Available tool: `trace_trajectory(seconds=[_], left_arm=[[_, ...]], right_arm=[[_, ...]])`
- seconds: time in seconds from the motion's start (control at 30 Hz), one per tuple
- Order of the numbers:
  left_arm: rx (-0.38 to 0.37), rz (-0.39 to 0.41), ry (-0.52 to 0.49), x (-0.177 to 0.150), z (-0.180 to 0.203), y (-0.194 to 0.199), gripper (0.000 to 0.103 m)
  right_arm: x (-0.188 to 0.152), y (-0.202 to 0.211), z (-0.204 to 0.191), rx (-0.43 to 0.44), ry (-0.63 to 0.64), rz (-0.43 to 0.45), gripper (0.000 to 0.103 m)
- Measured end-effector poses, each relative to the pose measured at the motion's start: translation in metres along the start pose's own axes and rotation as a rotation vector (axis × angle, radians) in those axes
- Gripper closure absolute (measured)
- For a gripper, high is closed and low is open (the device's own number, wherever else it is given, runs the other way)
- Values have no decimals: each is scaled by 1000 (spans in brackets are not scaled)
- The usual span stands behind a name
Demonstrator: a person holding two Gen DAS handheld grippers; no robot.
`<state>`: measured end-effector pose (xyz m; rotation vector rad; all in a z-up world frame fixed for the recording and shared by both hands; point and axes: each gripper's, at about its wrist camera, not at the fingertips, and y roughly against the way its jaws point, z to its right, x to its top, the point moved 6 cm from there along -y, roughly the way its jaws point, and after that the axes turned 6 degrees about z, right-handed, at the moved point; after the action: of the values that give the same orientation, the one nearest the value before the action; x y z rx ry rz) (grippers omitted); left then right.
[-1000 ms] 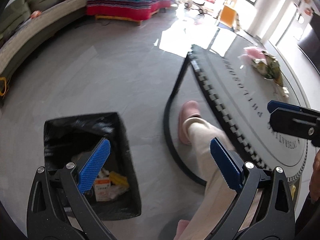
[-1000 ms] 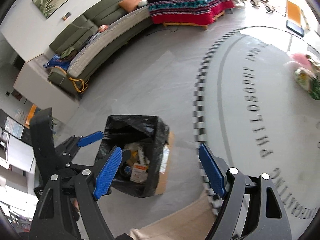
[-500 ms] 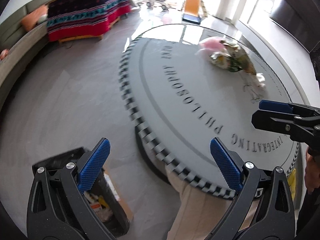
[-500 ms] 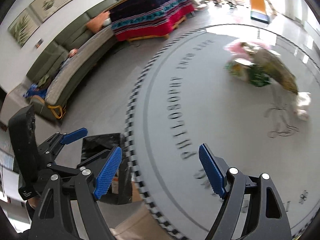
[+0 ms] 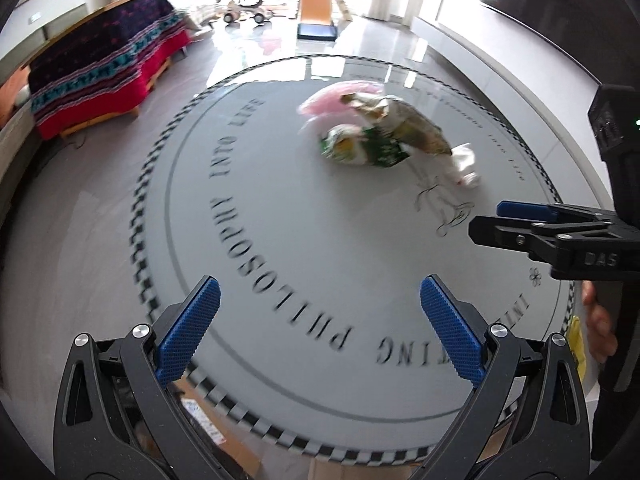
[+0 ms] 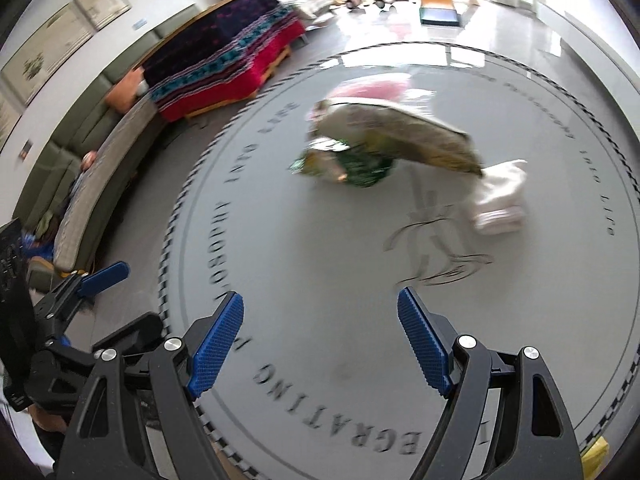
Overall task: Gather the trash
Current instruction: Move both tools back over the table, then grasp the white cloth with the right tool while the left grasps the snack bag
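Both the left gripper (image 5: 320, 328) and the right gripper (image 6: 320, 340) are held with fingers spread and empty, presumably readied for a pick. The trash pile (image 5: 380, 132) is left near the middle of the round table (image 5: 280, 240), well ahead of both grippers.

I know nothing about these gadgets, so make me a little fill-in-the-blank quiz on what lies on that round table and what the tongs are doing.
1. The trash sits on a round grey table printed with the word ____ along its near edge.
2. Both the left tongs and the right tongs are ____, with nothing between their blue pads.
3. The green snack bag lies partly under a larger ____-coloured bag.
4. The crumpled tissue is ____ in colour.

Missing words: PHILOSOPHY; open; tan; white
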<state>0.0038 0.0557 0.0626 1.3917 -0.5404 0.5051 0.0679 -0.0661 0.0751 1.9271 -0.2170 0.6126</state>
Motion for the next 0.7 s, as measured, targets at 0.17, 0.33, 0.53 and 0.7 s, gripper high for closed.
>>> trace_trajectory(seconds=[0.17, 0.33, 0.53, 0.7], left_arm=[[-50, -21, -29, 24, 18, -21, 6], [-82, -46, -94, 47, 31, -41, 6], [-133, -76, -160, 79, 45, -70, 6], [-153, -79, -272, 108, 63, -86, 6]], right_arm=[[22, -7, 40, -66, -41, 5, 23], [53, -27, 85, -166, -70, -16, 23], [70, -62, 116, -228, -70, -96, 23], [73, -86, 127, -261, -32, -144, 33]])
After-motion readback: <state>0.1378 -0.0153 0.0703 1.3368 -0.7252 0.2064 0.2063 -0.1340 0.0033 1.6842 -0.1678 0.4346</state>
